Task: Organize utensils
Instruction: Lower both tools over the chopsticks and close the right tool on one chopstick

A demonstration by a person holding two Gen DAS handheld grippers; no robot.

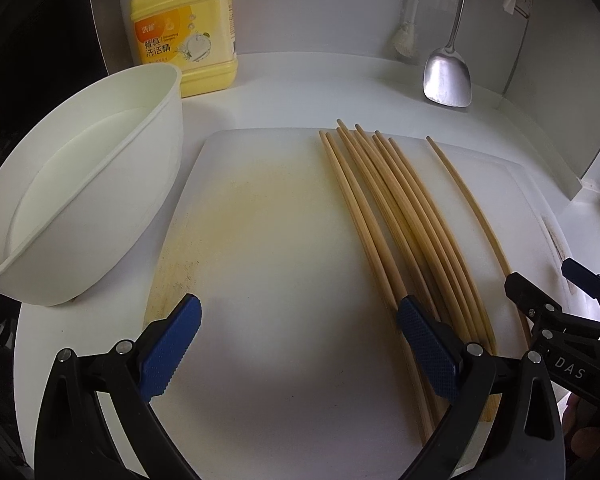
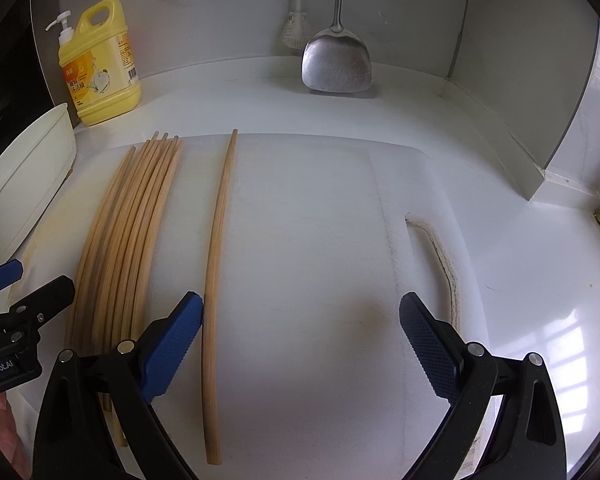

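Several bamboo chopsticks point(image 1: 400, 216) lie side by side on a white cutting board point(image 1: 268, 240), pointing away from me. One single chopstick point(image 1: 472, 204) lies apart to their right. My left gripper point(image 1: 300, 344) is open low over the board, its right finger beside the bundle's near ends, nothing held. In the right wrist view the bundle point(image 2: 128, 224) is at left and the single chopstick point(image 2: 216, 240) runs just inside the left finger of my open right gripper point(image 2: 300, 340). A white bowl point(image 1: 80, 184) sits left of the board.
A yellow dish-soap bottle point(image 1: 188, 32) stands at the back left. A steel spatula point(image 2: 336, 60) and a dish brush point(image 2: 296, 28) hang by the back wall. The board's handle slot point(image 2: 436, 256) is to the right, with a wall corner point(image 2: 560, 168) beyond.
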